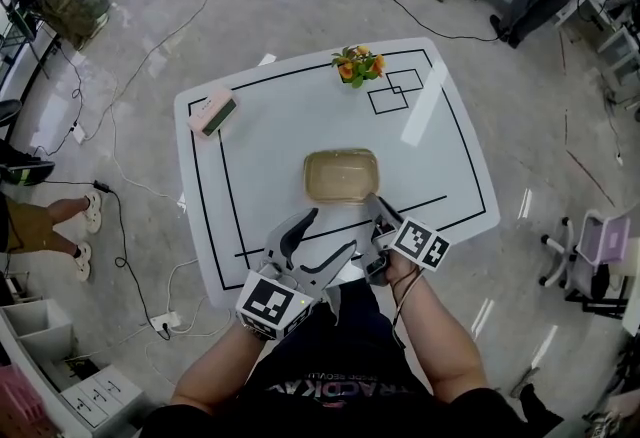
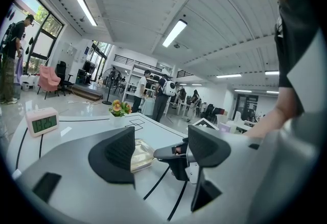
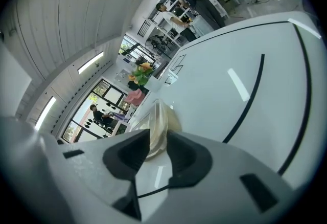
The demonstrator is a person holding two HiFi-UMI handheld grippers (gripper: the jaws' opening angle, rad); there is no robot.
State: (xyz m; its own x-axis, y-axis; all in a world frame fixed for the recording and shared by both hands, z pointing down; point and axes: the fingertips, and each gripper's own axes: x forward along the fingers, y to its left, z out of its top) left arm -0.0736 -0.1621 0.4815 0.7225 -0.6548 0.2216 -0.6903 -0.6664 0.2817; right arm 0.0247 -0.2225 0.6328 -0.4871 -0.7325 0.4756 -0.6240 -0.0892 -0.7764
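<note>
At the far left of the white table [image 1: 450, 176], a pink digital clock [image 1: 213, 113], lying outside the black outline [image 1: 300, 75] and well apart from everything else, probably parked there to stay out of the way. Next along, the left gripper [image 1: 332, 229]: jaws spread wide and empty, hovering over the near edge of the table with tips turned toward the middle, likely held ready beside the work rather than engaged in it. Through its own camera, only bare tabletop and a black line between the pads, with the nose of the other tool just beyond. In the middle, inside the outline, a shallow translucent beige container [image 1: 341, 175], apparently resting flat on the table with its long side across. Behind it, on the far line, a small pot of orange and yellow flowers [image 1: 359, 64], upright, just beside two drawn squares [image 1: 395, 91] and well clear of both tools. At the container's near right corner, the right gripper [image 1: 378, 209]: jaws drawn in narrow and pinched on the thin rim, plain in the right gripper view, with the wall standing between the two pads. Gripped at the edge, seemingly for want of any other part slim enough to fit between the pads, and from the near side, perhaps for an easy wrist
</note>
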